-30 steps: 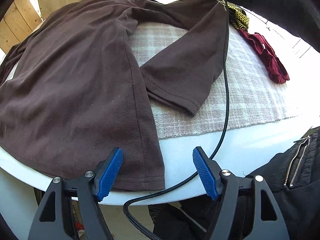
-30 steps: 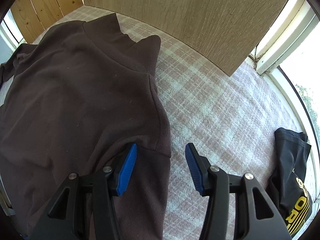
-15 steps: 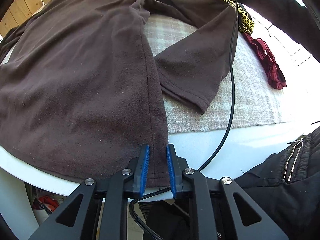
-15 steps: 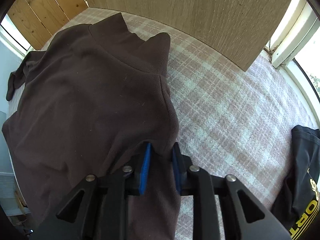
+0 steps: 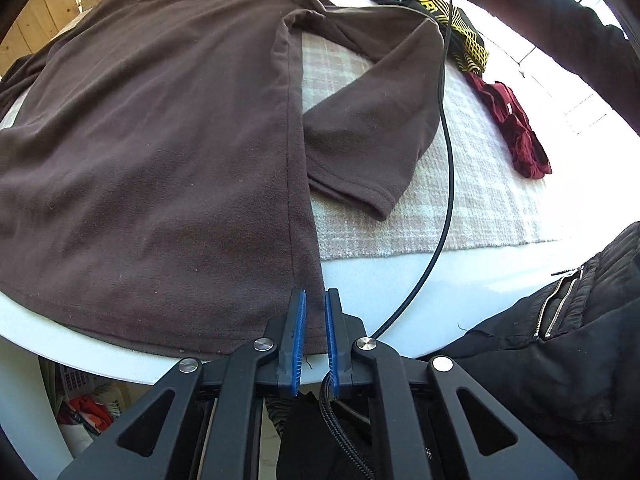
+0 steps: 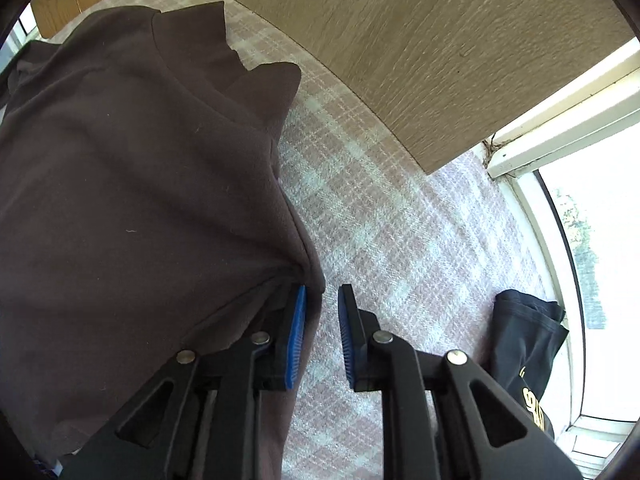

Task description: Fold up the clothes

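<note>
The brown shirt [image 5: 160,152] lies spread face-flat across the desk [image 5: 400,280], its hem overhanging the near rim and one sleeve [image 5: 372,128] angled out onto the plaid cloth [image 5: 460,184]. The left hand-held gripper [image 5: 315,308] is clamped on the hem corner at the side seam; the right hand-held gripper [image 6: 321,312] sits at the shoulder on the same side, narrow, apparently pinching the fabric, though the far pad shows a gap. Gripping both ends of one edge suits carrying it across as a lengthwise fold. A dark red garment [image 5: 516,136] and a black-and-yellow garment [image 6: 524,344] lie aside; a wood panel [image 6: 420,40] and window frame [image 6: 560,120] border the desk.
</note>
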